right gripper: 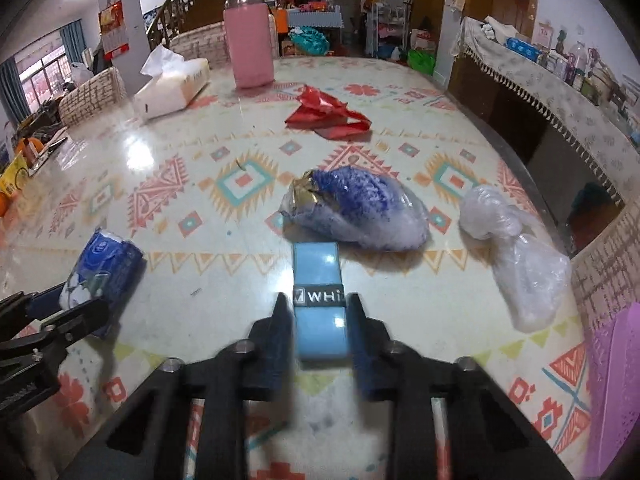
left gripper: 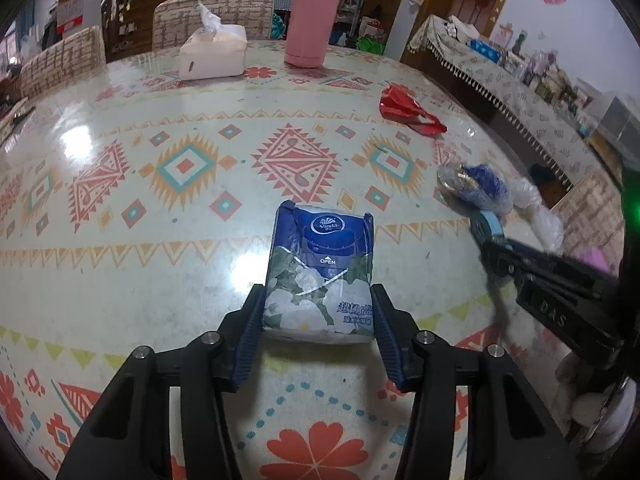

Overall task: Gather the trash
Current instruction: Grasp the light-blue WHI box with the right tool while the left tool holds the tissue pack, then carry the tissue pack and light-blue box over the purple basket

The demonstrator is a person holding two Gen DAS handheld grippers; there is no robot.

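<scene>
Two grips: left gripper [left gripper: 318, 312] jaws pinch the tissue pack [left gripper: 320, 272]; only the right view shows right gripper [right gripper: 318, 312] jaws clamping the blue box [right gripper: 318, 300].

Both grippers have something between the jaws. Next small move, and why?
Probably lift both straight up off the table. The left gripper has its jaws against the sides of the blue tissue pack, and the right gripper is clamped on the light blue packet. Both items still rest on the tabletop, and no bin is in view yet.
</scene>
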